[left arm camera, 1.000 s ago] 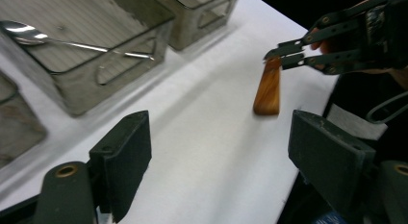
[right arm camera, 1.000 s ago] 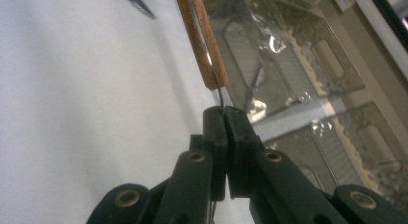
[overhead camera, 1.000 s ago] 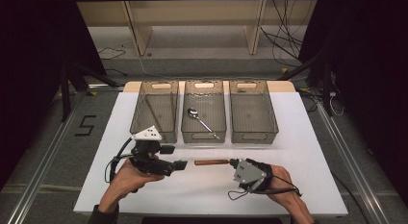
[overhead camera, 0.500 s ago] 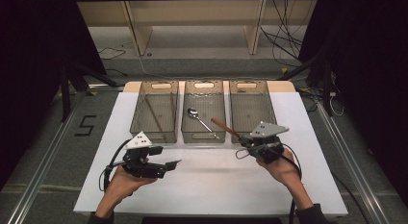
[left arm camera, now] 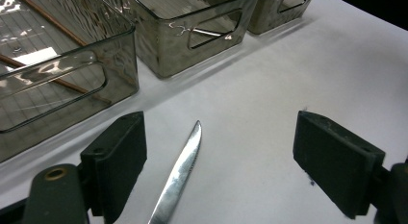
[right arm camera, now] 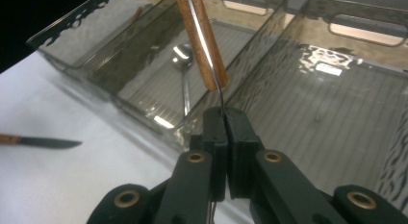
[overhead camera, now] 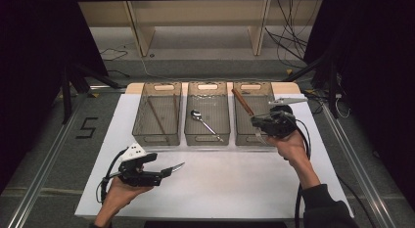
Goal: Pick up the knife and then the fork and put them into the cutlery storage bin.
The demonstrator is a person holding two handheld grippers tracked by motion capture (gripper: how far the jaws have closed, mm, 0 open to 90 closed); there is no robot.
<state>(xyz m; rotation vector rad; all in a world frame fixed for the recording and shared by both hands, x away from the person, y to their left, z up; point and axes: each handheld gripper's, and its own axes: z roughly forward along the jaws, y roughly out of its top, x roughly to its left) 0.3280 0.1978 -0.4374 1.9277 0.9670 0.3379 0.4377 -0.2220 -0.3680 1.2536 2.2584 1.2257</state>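
While the right gripper [overhead camera: 254, 121] hangs over the right bin [overhead camera: 254, 140], its jaws are pressed tight on the thin metal end of a wood-handled utensil [right arm camera: 201, 39]; which kind of utensil, can't tell, since that end is buried betw. the pads. Handle runs up and away from the jaws in the right gripper view, slanting over the bin's far-left part in the high view [overhead camera: 242, 101]. Utensil is clear of the bin floor, in the air.

Left gripper [overhead camera: 169, 170] sits low near the front-left of the white table [overhead camera: 235, 184], jaws spread wide. A knife [left arm camera: 179, 172] lies flat on the table betw. them, blade tip pointing toward the bins; pads not touching it. Its handle is hidden under the gripper body.

3 clear bins stand side by side at the table's far half. Left bin [overhead camera: 147, 136] holds chopsticks [overhead camera: 157, 116], middle bin [overhead camera: 208, 139] holds a spoon [overhead camera: 204, 124] lying diagonally. In the right gripper view the knife [right arm camera: 41, 141] shows far left on the table, well apart from the bins.
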